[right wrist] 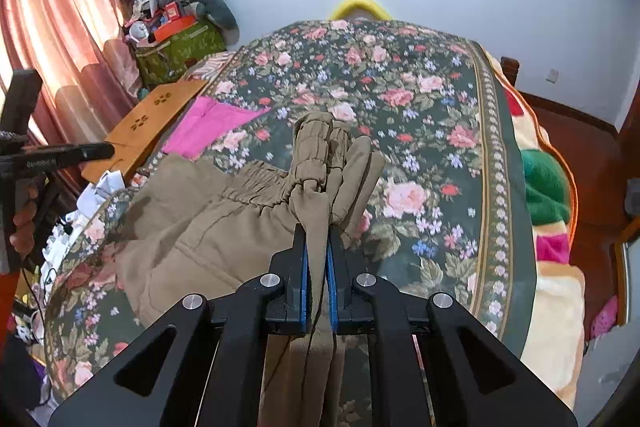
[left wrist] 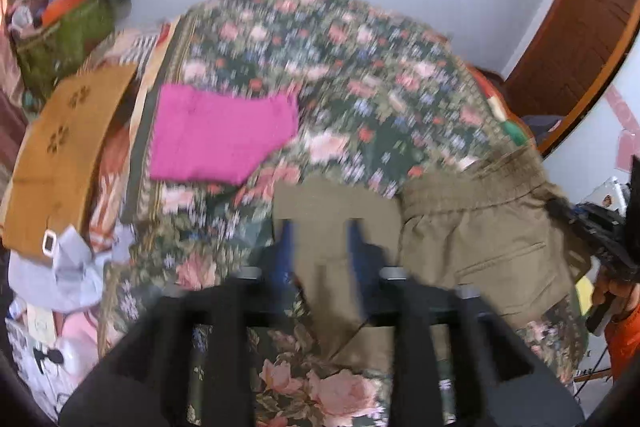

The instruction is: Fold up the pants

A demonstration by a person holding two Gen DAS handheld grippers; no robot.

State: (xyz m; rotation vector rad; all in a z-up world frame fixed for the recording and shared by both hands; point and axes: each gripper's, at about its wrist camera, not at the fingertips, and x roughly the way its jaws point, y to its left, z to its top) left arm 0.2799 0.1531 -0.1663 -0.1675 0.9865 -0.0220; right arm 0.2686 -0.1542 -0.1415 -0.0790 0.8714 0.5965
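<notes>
Khaki pants [left wrist: 472,227] lie on a floral bedspread [left wrist: 360,87], waistband toward the right in the left wrist view. My left gripper [left wrist: 320,227] is open, its blue-padded fingers astride a pant leg that runs between them; this view is blurred. My right gripper [right wrist: 318,231] is shut on a bunched fold of the pants [right wrist: 192,223] by the elastic waistband, which stands up ahead of the fingers [right wrist: 300,251]. The right gripper also shows at the right edge of the left wrist view [left wrist: 592,227].
A folded magenta garment [left wrist: 224,135] lies on the bedspread at the left. An orange-brown board [left wrist: 64,155] and a green bag of clutter [left wrist: 60,43] sit beyond the bed's left side. A bright blanket [right wrist: 548,187] hangs off the bed's right edge.
</notes>
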